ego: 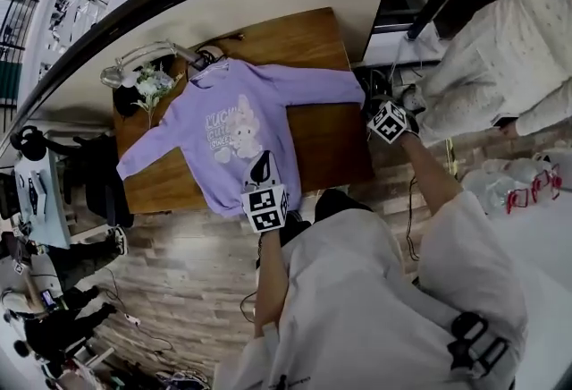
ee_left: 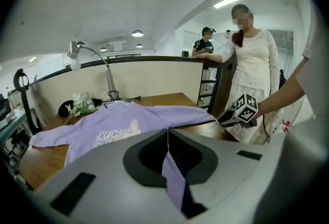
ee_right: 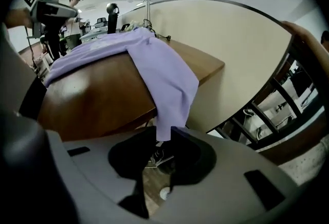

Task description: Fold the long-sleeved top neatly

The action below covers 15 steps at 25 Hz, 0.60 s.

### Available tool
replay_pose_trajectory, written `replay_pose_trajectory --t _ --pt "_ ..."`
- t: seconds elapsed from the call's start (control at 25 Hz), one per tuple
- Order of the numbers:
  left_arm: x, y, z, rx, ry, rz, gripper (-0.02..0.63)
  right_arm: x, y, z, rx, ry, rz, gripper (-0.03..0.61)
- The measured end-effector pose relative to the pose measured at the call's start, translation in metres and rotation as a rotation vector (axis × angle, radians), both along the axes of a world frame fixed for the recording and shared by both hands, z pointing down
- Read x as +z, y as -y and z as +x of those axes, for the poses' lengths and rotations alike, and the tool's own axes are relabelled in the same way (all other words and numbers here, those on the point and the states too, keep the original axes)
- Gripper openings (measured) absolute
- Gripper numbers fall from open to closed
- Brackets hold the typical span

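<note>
Head view, L fingers (ee_left: 144,155) clamp top hem (ego: 222,193), R fingers (ee_right: 198,153) apart round cuff (ee_right: 163,133)

Soft matt lilac cloth top (ego: 234,124) on smooth, seemingly varnished wood table (ego: 329,145).

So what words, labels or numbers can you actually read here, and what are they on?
"LUCK": top line of the white print on the purple top; more letters may follow.
Lower lines of that print: too blurred to read.
Marker cubes: black-and-white patterns, no words.
Nothing else is readable.
</note>
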State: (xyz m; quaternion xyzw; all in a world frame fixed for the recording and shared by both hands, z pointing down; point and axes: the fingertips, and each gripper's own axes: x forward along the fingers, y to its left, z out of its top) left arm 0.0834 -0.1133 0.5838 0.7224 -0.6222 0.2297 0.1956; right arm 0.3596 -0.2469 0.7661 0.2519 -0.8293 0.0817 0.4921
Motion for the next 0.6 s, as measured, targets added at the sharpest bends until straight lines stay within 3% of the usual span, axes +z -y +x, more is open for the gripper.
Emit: replay_pose_trajectory --t 0.16,0.28,0.52,0.6 --pt "0.001 -0.011 -0.007 -0.03 0.018 -0.01 0.025 0.019 0.003 -0.002 -0.015 -0.033 -0.014 0.115" --pt "0.0 -0.024 -0.012 -0.056 0.029 -0.015 0.025 0.04 -0.002 0.005 0.103 0.053 -0.086 0.127" --pt "-0.007 -0.035 -0.008 -0.074 0.06 -0.019 0.025 0.065 0.002 0.012 0.599 0.635 -0.392 0.175" --pt "-0.006 -0.035 -0.002 -0.063 0.063 -0.028 0.025 0.064 0.009 0.012 0.749 0.882 -0.49 0.191"
